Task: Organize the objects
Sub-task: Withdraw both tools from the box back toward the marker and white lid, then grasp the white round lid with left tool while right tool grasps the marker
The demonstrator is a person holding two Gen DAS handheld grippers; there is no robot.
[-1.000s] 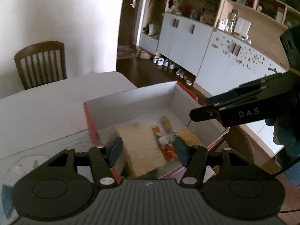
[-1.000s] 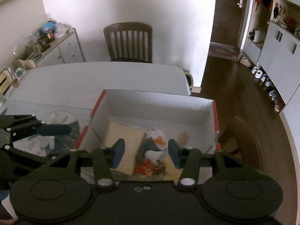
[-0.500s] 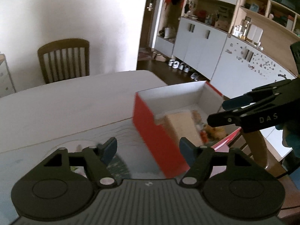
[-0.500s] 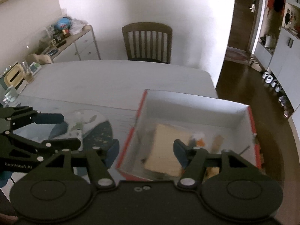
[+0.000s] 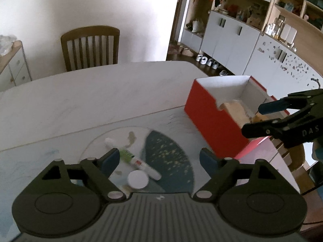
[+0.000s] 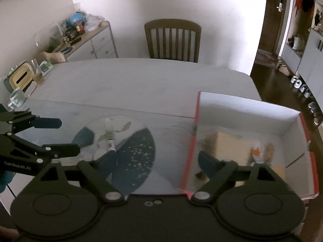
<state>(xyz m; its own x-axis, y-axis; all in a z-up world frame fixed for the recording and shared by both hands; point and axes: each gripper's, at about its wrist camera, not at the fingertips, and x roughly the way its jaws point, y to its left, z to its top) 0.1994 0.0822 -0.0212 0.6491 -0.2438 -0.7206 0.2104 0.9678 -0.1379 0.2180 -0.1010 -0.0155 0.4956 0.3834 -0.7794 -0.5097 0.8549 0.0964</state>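
Left gripper (image 5: 159,159) is spread wide with nothing in it, hanging over the bench (image 5: 90,92) just above a small pile of stuff: a white tube with a green and red label (image 5: 133,160) lying flat, and a round white cap (image 5: 138,179) right next to its near end. Both sit on a pale mat with a dark blue patch (image 5: 167,161); neither finger touches them.

Right gripper (image 6: 157,161) is also wide apart and holding nothing. Its left finger is over the blue patch and its right finger (image 6: 208,164) is past the red edge of the box, over the inside. In the left wrist view it pokes in from the right side, level with the box rim.

The red box (image 5: 214,119) with white inside sits at the right edge of the bench, well apart from the tube. Inside is a tan block (image 6: 232,147) plus some small orange and white bits, too blurry to name. A wooden chair (image 6: 172,40) stands at the far side.
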